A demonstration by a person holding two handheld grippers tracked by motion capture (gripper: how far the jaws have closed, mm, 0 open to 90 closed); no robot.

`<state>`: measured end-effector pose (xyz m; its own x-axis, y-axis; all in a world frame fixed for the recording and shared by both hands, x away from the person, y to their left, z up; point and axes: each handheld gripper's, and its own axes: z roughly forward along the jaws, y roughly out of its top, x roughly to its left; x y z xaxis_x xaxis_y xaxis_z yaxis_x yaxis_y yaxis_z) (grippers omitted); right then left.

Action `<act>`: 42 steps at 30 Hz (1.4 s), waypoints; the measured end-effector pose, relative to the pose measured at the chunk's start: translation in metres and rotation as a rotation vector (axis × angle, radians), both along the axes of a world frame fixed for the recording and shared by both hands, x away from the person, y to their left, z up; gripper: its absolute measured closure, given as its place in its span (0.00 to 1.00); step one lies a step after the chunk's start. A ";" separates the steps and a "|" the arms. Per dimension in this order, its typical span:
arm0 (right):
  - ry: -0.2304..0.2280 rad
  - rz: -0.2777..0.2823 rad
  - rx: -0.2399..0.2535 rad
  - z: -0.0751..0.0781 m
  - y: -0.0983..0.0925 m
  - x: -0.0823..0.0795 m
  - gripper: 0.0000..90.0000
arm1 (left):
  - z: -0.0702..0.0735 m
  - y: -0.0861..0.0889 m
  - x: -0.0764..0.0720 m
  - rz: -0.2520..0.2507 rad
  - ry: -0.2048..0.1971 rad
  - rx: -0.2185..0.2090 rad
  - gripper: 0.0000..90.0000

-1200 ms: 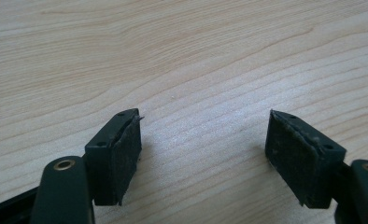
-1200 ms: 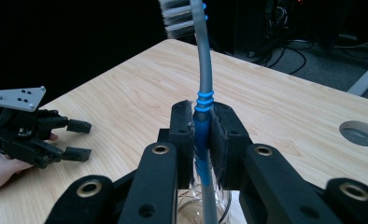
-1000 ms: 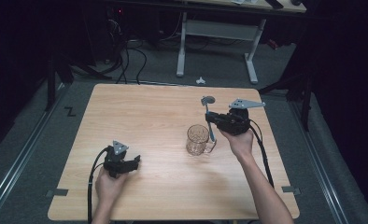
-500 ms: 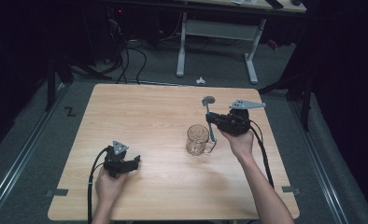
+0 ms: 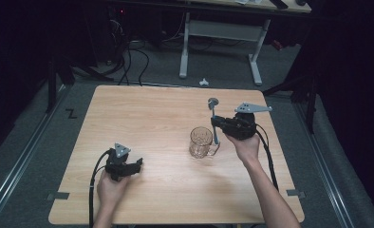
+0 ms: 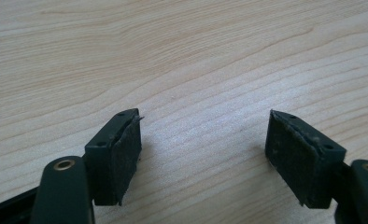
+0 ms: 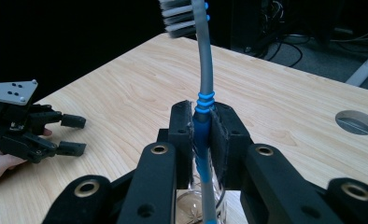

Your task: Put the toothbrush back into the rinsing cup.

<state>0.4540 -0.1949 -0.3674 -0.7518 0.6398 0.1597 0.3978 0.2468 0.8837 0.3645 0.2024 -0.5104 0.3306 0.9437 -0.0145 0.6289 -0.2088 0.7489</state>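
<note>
My right gripper (image 5: 216, 124) is shut on a grey and blue toothbrush (image 5: 214, 119), held upright with the bristle head at the top. In the right gripper view the pads clamp the blue grip of the toothbrush (image 7: 202, 116), and its lower end points down into a clear glass mug (image 7: 197, 209). The glass mug (image 5: 201, 142) stands on the wooden table (image 5: 166, 114) just left of that gripper. My left gripper (image 5: 136, 165) rests low on the table near the front left, jaws apart. Bare wood lies between its pads (image 6: 126, 149) in the left gripper view.
A round hole (image 7: 356, 122) is cut in the tabletop at the far right. Beyond the table stand a white desk frame (image 5: 220, 42) and cables on the dark floor. The left gripper (image 7: 72, 134) lies far off across the table in the right gripper view.
</note>
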 end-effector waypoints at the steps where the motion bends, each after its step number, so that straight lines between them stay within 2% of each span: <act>1: 0.001 -0.002 0.000 0.000 -0.001 0.000 0.88 | 0.000 0.000 0.000 0.000 0.000 0.000 0.31; 8: 0.002 -0.007 -0.003 -0.001 -0.005 -0.003 0.88 | 0.000 0.000 0.000 0.000 0.000 0.001 0.31; 14: -0.006 -0.009 -0.032 -0.002 -0.006 -0.007 0.88 | 0.000 0.000 0.000 -0.001 0.000 0.001 0.31; 42: 0.003 -0.027 -0.043 -0.009 -0.015 -0.014 0.88 | 0.000 0.000 0.000 -0.002 0.000 0.000 0.31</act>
